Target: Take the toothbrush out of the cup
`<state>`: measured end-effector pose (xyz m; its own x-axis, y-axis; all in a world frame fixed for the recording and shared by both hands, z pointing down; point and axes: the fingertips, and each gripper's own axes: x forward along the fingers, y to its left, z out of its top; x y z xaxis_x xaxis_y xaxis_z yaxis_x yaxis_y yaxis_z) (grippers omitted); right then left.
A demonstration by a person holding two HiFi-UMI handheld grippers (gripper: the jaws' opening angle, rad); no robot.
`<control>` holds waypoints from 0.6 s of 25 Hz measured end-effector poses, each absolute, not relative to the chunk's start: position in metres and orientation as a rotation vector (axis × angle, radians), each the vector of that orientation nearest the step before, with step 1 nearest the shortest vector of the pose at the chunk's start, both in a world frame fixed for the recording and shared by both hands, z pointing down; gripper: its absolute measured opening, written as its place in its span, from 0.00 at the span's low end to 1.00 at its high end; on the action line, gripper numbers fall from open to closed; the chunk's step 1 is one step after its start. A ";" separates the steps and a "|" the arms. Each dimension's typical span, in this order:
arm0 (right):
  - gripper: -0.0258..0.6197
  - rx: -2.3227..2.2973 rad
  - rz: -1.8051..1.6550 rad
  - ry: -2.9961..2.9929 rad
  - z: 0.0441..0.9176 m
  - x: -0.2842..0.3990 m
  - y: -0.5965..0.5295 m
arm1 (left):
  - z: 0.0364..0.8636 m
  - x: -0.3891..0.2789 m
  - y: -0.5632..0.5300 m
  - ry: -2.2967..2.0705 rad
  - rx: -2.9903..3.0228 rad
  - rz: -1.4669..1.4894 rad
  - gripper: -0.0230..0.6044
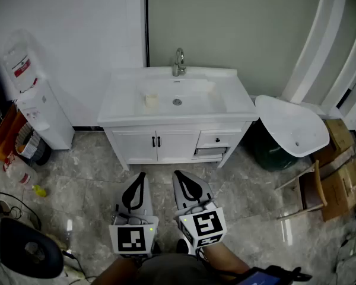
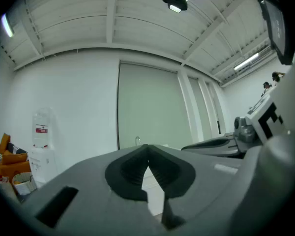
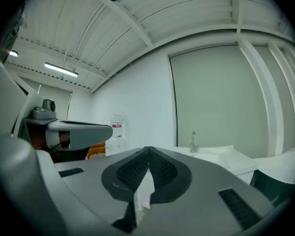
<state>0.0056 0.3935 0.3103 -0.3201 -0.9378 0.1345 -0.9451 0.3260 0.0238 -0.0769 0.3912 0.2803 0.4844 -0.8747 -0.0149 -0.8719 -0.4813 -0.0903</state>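
Observation:
A small pale cup [image 1: 151,100] stands on the white vanity top [image 1: 123,105], left of the sink drain. It is too small here to make out a toothbrush in it. Both grippers are held low over the floor, well short of the vanity, side by side and pointing toward it. My left gripper [image 1: 138,177] is shut with nothing in it, its jaw tips meeting [image 2: 147,147]. My right gripper [image 1: 181,176] is likewise shut and empty [image 3: 148,149]. The faucet [image 3: 193,141] shows ahead in the right gripper view.
A water dispenser [image 1: 32,94] stands left of the vanity, with a bin [image 1: 32,147] and clutter beside it. A loose white basin [image 1: 293,126] leans at the right, next to a wooden stool [image 1: 305,189] and cardboard boxes [image 1: 344,177]. Tiled floor lies between me and the cabinet doors [image 1: 157,144].

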 end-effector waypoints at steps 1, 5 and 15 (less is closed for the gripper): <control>0.06 1.754 0.087 -2.458 0.310 0.008 0.393 | 0.280 -0.075 0.390 1.552 -2.630 -0.050 0.05; 0.06 1.753 0.081 -2.475 0.311 0.017 0.391 | 0.283 -0.065 0.390 1.552 -2.628 -0.057 0.05; 0.06 1.703 0.116 -2.533 0.321 0.055 0.388 | 0.288 -0.037 0.385 1.590 -2.559 -0.098 0.05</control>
<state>0.0554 0.3875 0.3213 -0.3758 -0.9196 0.1142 -0.9262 0.3767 -0.0144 -0.0366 0.3847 0.2878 0.4435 -0.8962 -0.0118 -0.8879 -0.4375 -0.1421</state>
